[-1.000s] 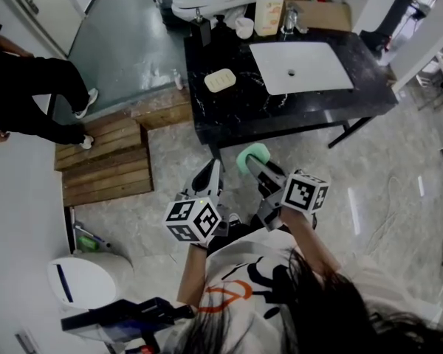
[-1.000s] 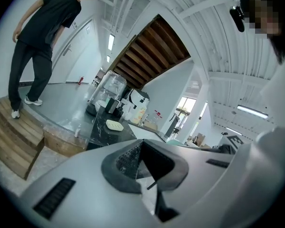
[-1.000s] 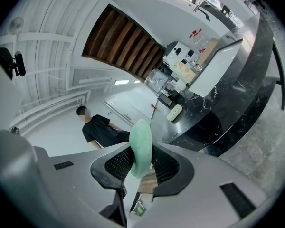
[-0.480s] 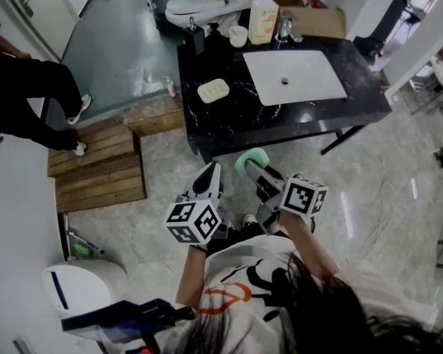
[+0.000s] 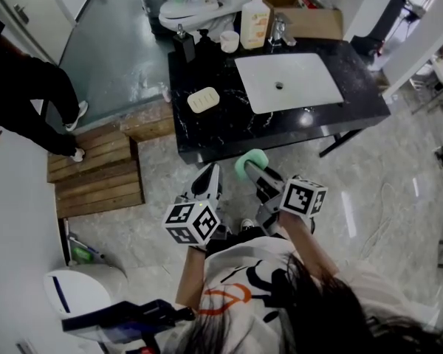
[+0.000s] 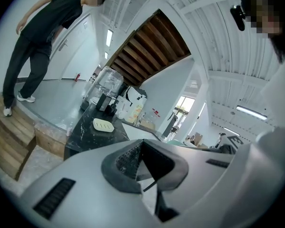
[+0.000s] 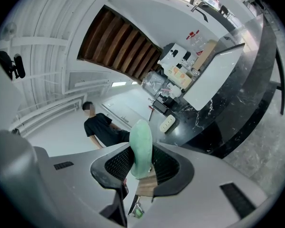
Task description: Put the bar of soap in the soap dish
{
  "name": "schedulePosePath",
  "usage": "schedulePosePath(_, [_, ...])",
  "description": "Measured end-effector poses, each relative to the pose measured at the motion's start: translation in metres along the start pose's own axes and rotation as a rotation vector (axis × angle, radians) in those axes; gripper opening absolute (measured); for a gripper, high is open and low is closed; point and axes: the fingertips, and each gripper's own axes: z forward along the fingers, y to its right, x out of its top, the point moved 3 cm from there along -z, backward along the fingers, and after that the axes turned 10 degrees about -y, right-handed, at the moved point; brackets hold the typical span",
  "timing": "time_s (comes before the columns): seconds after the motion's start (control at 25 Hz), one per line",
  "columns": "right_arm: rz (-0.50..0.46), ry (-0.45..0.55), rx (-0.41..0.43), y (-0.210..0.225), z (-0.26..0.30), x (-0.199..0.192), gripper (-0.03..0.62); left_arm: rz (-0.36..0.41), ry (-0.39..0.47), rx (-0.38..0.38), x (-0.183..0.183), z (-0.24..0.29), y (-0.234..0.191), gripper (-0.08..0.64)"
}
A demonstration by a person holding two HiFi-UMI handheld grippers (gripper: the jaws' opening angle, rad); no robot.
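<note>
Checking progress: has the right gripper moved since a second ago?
Yes: the right gripper, holding the soap, is nearer the black counter, its front edge.

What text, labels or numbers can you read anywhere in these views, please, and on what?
No text is legible.
Pump bottle label: too small to read.
Marker cubes: black square patterns, no words.
Shirt print: a graphic, no readable letters.

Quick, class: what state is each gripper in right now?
Left gripper: closed, holding nothing.
Right gripper: closed on the green bar of soap.
</note>
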Motion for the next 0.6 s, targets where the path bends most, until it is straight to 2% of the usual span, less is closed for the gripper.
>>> schedulePosePath(0.32, [0.01, -0.009, 0.009, 0.024, -0.01, 0.023, 0.114, 0.017, -0.005, 0.011, 0.002, 0.029, 0.019, 0.002])
schedulePosePath(0.6, [0.005, -0.061, 0.041, 0.034, -0.006, 0.029, 0.114, 0.004, 0.007, 0.067, -0.002, 0.036, 0.021, 0.002])
